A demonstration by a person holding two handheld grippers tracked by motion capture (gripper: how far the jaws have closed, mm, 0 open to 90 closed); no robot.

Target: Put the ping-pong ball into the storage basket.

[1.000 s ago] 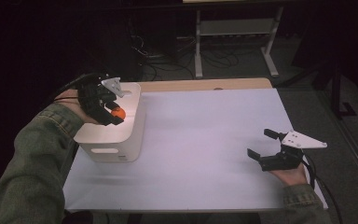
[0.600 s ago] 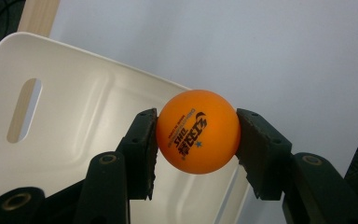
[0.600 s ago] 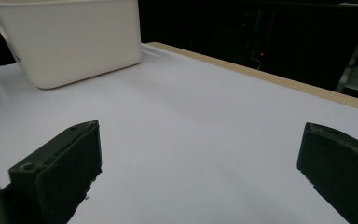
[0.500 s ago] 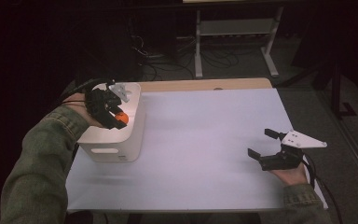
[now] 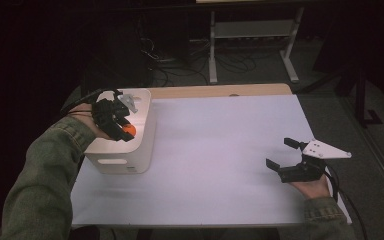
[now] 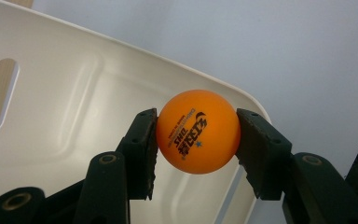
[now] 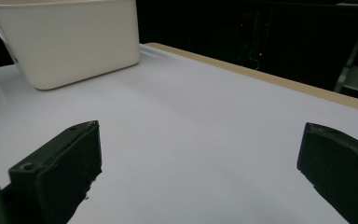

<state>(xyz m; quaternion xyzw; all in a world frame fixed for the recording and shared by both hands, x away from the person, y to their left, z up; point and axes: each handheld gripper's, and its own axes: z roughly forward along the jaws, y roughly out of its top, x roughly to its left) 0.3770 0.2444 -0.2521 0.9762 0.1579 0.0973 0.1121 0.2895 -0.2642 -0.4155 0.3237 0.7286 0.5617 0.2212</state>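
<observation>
High view: my left gripper [image 5: 119,121] holds an orange ball [image 5: 128,130] above the open white bin [image 5: 125,162] at the worktop's [image 5: 220,150] left; my right gripper [image 5: 285,154] rests low at the right, jaws spread.

Left gripper view: my jaws clamp the ball [image 6: 198,131] on both sides, over the bin's [image 6: 65,107] interior.

Right gripper view: my jaws stand wide apart, holding nothing; the bin [image 7: 70,37] sits far off.

The left gripper [image 5: 122,126], clamped on the orange ping-pong ball [image 5: 128,130], has sunk lower over the white bin [image 5: 140,150] and tipped further down into its opening.
</observation>
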